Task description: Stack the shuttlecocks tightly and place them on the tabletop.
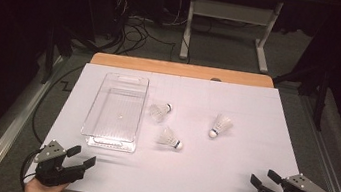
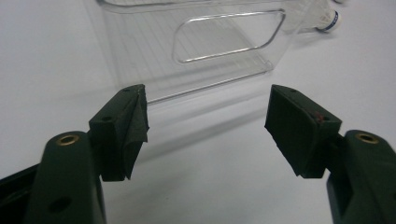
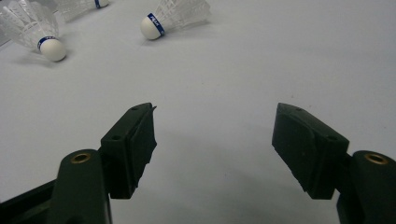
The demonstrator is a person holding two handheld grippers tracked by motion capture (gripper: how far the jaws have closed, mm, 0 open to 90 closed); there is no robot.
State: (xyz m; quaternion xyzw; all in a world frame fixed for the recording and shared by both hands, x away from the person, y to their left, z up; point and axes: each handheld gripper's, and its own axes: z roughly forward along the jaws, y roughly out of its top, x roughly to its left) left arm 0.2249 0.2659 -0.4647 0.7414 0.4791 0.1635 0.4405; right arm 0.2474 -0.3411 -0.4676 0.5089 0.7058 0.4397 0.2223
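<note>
Three white shuttlecocks lie on the white table top: one [image 1: 161,111] beside the bin, one [image 1: 170,138] nearer me, one [image 1: 221,126] further right. An empty clear plastic bin [image 1: 114,118] stands left of them. At the front left corner, my left gripper [image 1: 82,156] is open and holds nothing. In its own view the left gripper [image 2: 208,107] faces the bin's handle end [image 2: 140,46], with a shuttlecock [image 2: 327,16] beyond. My right gripper [image 1: 264,178] is open and holds nothing at the front right. The right gripper [image 3: 215,123] faces two shuttlecocks [image 3: 35,30] [image 3: 175,16] farther off.
A wooden table edge [image 1: 182,70] shows behind the white sheet. A metal rail [image 1: 7,128] runs along the left side, and cables lie on the floor behind. Bare white surface stretches between the two grippers.
</note>
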